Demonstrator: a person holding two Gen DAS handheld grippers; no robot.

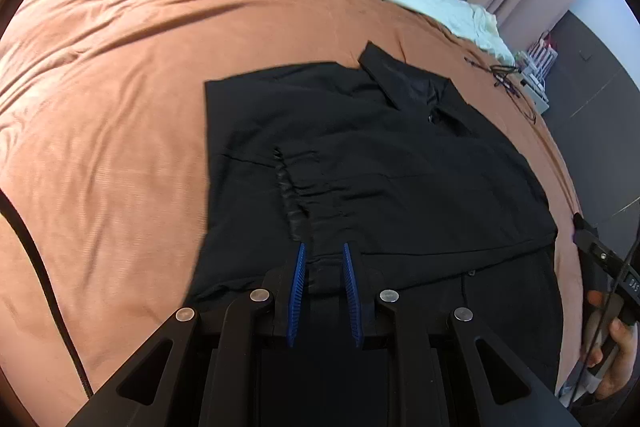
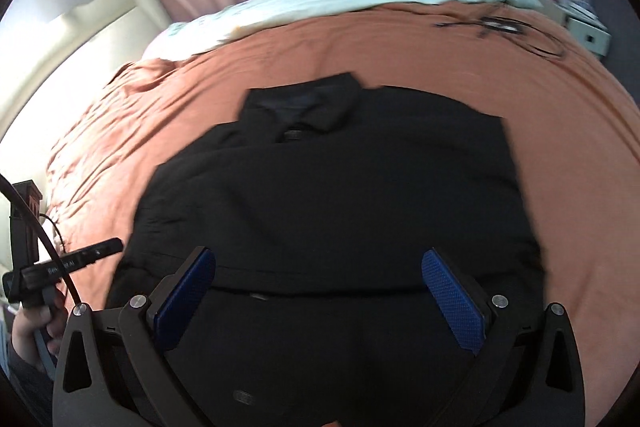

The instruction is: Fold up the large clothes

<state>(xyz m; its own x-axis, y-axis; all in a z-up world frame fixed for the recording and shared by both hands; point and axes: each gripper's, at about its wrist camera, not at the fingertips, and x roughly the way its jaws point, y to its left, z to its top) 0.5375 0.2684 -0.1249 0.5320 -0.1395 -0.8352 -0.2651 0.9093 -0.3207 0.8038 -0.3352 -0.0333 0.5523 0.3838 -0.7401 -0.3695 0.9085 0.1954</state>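
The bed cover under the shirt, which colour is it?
Rust orange bed cover, plain; the left wrist view shows it best.

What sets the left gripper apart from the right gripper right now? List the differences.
Jaw gap: the left gripper has its blue pads close together, with a narrow gap; the right gripper is spread wide open.
Position: the left gripper's tips sit by a bunched cuff on the black garment; the right gripper frames its smooth lower part, gripping nothing.
Shared: both have blue textured pads on black fingers and point over the same garment.

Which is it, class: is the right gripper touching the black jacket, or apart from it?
Cannot tell. The right wrist view shows right gripper wide open over black jacket; neither contact nor gap shows.
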